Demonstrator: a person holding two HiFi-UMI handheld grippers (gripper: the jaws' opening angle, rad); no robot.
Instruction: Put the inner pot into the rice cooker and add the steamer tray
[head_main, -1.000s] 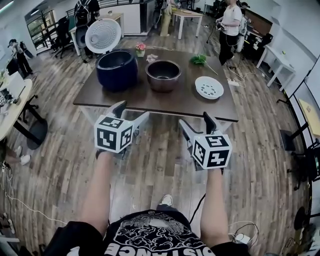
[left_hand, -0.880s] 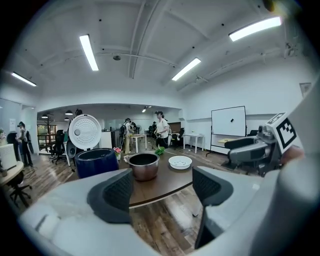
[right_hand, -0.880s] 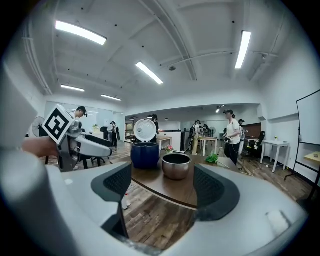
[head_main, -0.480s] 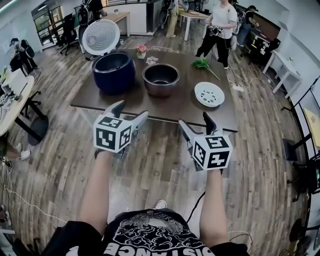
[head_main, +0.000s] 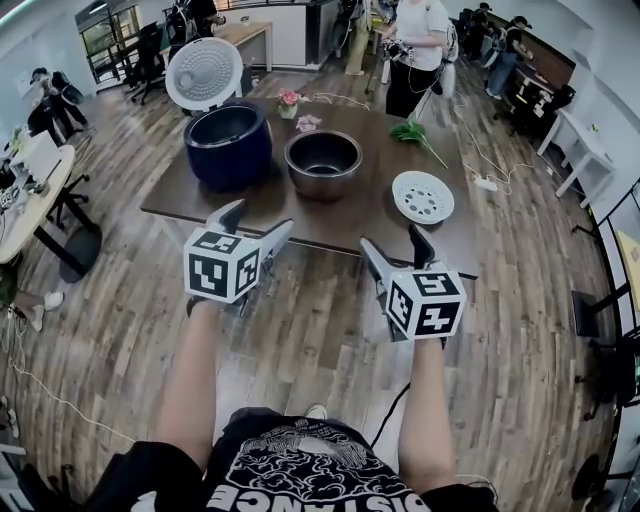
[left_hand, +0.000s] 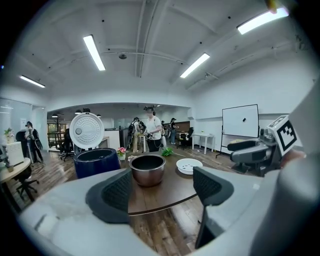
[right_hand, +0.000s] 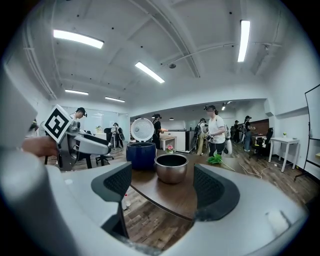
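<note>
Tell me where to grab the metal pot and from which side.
Probably the near rim of the pot, from above, one jaw inside, one outside: it stands upright, mouth open, and its round body looks too wide to span.

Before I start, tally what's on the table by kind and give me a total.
Rice cooker, lid open: 1
Inner pot: 1
Steamer tray: 1
Potted flower: 1
Green sprig: 1
Small pale item, too small to identify: 1
Total: 6
</note>
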